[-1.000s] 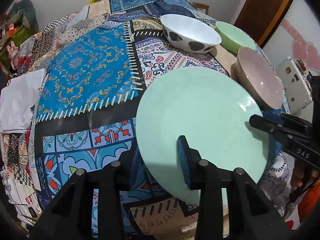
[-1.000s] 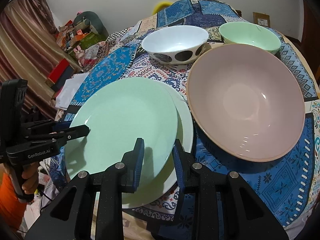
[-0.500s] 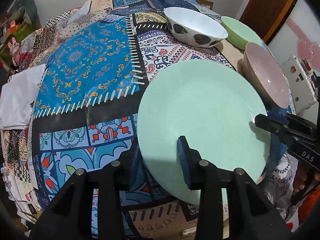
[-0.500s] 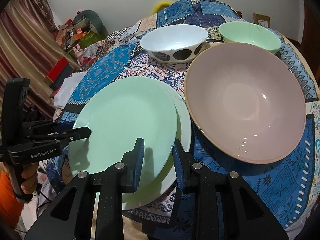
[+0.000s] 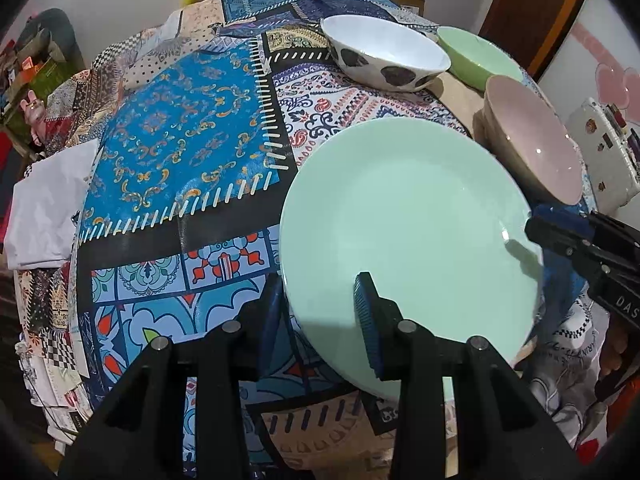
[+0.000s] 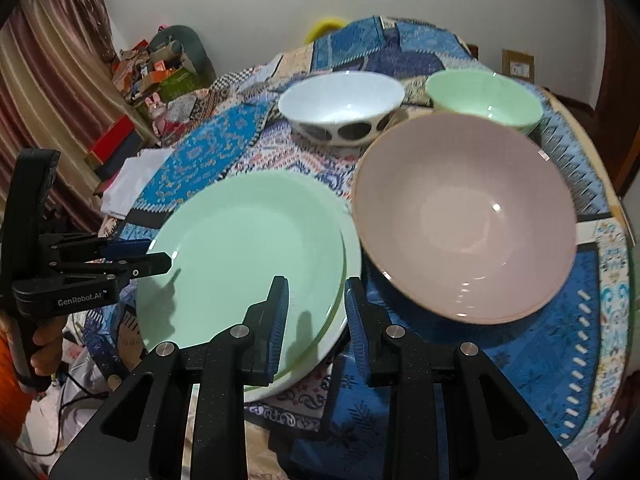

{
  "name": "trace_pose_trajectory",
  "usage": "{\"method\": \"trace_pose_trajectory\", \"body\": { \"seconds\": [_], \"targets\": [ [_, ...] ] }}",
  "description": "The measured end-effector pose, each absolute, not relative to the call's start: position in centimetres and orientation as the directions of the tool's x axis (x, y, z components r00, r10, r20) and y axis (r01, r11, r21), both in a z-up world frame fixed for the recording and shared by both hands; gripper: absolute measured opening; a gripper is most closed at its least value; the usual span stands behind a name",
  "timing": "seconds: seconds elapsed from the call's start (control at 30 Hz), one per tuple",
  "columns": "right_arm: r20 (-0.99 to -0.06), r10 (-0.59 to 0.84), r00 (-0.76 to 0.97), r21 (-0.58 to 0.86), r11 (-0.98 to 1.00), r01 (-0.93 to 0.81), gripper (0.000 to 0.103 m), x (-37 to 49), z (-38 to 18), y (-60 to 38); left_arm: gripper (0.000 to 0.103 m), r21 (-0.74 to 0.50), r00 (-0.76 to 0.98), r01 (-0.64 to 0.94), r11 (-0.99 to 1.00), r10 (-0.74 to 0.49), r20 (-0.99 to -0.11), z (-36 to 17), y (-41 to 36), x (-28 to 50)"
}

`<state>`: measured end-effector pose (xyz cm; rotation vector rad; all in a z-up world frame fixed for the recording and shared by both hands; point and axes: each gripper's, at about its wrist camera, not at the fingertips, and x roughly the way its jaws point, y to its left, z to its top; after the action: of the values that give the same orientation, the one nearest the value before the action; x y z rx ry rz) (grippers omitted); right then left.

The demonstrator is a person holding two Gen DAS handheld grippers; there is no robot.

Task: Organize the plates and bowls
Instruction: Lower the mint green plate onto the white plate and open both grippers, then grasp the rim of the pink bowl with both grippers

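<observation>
A pale green plate (image 5: 408, 232) lies on a second, whiter plate (image 6: 354, 280), slightly offset, at the near edge of the patchwork-cloth table (image 5: 180, 152). My left gripper (image 5: 320, 312) is open, its fingers straddling the green plate's near rim. My right gripper (image 6: 316, 320) is open at the stack's right rim, one finger over the plates, one beside them. It also shows at the right of the left wrist view (image 5: 560, 240). A large pink bowl (image 6: 464, 220) sits to the right. A white spotted bowl (image 6: 340, 106) and a green bowl (image 6: 484, 98) stand behind.
A folded white cloth (image 5: 48, 204) lies at the table's left edge. Clutter and boxes (image 6: 156, 68) stand by a curtain beyond the table. A white box (image 5: 600, 148) sits off the table's right side.
The right wrist view has pulled back and risen, so the bowls look farther off. The left gripper has crept slightly forward along the plate rim. Both grippers stay open.
</observation>
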<state>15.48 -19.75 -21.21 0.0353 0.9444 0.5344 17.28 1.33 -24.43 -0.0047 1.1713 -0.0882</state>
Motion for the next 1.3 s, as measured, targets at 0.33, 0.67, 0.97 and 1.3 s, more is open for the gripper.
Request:
{"method": "trace_pose_trajectory", "body": {
  "seconds": [0.33, 0.67, 0.97, 1.3],
  "targets": [
    [-0.703, 0.424, 0.572, 0.209, 0.891, -0.403, 0.036, 14.9, -17.9, -22.4, 0.040, -0.016, 0.497, 0.102, 0.995, -0.065, -0.866, -19.0, -0.4, 16.9],
    [-0.662, 0.349, 0.664, 0.184, 0.934, -0.307, 0.056, 15.7, -16.4, -27.4, 0.070, -0.018, 0.575, 0.164, 0.986, -0.110, -0.811, -15.9, -5.6, 19.0],
    [-0.690, 0.315, 0.651, 0.188, 0.947, -0.259, 0.056, 17.5, -18.5, -29.8, 0.080, -0.045, 0.526, 0.208, 0.977, -0.150, -0.837, -18.2, -10.0, 22.7],
    [-0.723, 0.326, 0.609, 0.229, 0.945, -0.234, 0.056, 19.4, -21.5, -31.1, 0.074, -0.053, 0.451, 0.235, 0.971, -0.157, -0.878, -22.5, -13.2, 26.8]
  ]
}}
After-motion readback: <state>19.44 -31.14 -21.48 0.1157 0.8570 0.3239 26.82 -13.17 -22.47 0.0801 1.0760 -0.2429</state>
